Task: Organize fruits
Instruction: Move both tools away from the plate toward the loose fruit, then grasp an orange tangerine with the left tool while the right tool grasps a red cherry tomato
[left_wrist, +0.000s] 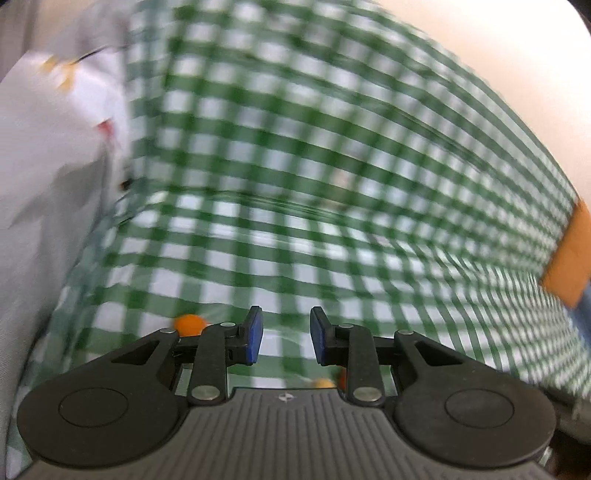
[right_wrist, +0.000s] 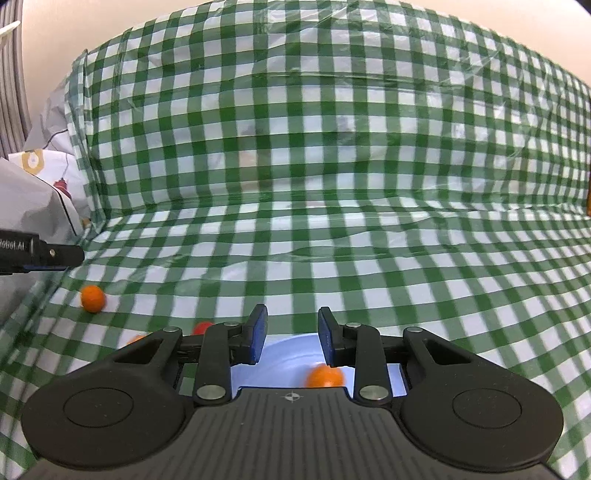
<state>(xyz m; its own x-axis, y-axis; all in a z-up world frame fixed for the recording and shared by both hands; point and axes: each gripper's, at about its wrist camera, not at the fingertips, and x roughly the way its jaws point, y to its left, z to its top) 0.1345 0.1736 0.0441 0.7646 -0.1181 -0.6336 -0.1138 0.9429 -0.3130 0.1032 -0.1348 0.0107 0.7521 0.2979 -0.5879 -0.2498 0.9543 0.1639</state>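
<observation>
In the blurred left wrist view my left gripper (left_wrist: 286, 334) hovers open over the green checked cloth (left_wrist: 295, 221), with nothing between its blue pads. An orange fruit (left_wrist: 190, 324) lies just left of its left finger, and bits of two more fruits (left_wrist: 325, 383) peek out under the right finger. My right gripper (right_wrist: 291, 336) is open and empty above a pale blue plate (right_wrist: 284, 350), in which an orange fruit (right_wrist: 325, 376) rests. Left of it lie an orange fruit (right_wrist: 93, 298), a red fruit (right_wrist: 202, 327) and part of another orange one (right_wrist: 136, 338).
The left gripper's finger (right_wrist: 55, 254) juts in from the left edge of the right wrist view. The checked cloth (right_wrist: 332, 147) rises over a raised back. White and grey wrapping (right_wrist: 37, 192) sits at the far left. An orange object (left_wrist: 570, 254) stands at the right edge.
</observation>
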